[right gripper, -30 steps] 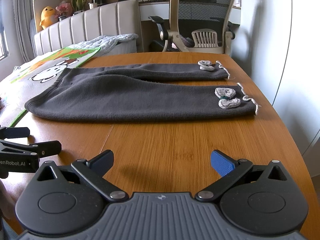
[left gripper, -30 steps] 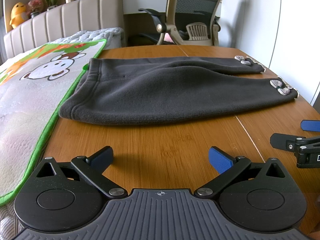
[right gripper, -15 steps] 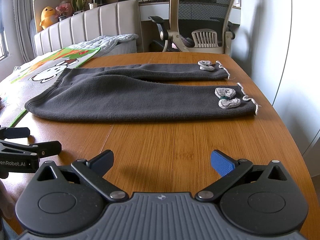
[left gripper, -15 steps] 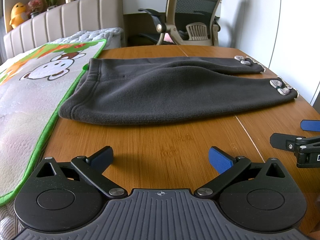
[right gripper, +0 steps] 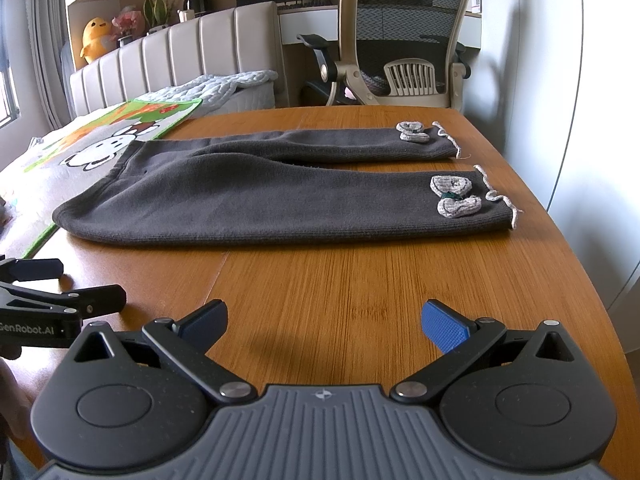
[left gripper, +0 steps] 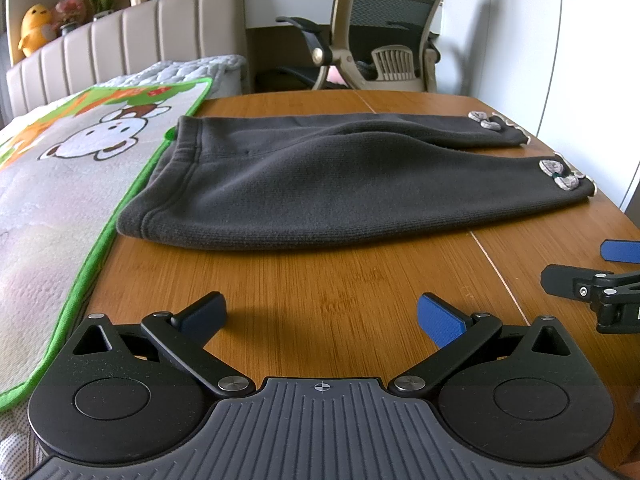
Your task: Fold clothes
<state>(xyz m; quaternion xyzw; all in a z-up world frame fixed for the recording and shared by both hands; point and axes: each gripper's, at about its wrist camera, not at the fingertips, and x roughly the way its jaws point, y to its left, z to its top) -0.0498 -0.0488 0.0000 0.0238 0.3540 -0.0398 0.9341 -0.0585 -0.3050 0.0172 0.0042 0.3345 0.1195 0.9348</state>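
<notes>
A pair of dark grey knit trousers (left gripper: 320,184) lies flat on the wooden table (left gripper: 320,280), waistband to the left, both legs stretched to the right, each cuff with a grey bow (right gripper: 454,196). They also show in the right wrist view (right gripper: 260,204). My left gripper (left gripper: 320,316) is open and empty, low over the table, in front of the trousers' near edge. My right gripper (right gripper: 324,322) is open and empty, in front of the nearer leg. Each gripper shows at the edge of the other's view.
A cartoon monkey play mat (left gripper: 60,168) covers the bed at the table's left edge. An office chair (right gripper: 404,44) stands behind the table. A white wall (right gripper: 580,80) is close on the right. The padded headboard (left gripper: 140,44) is at the back left.
</notes>
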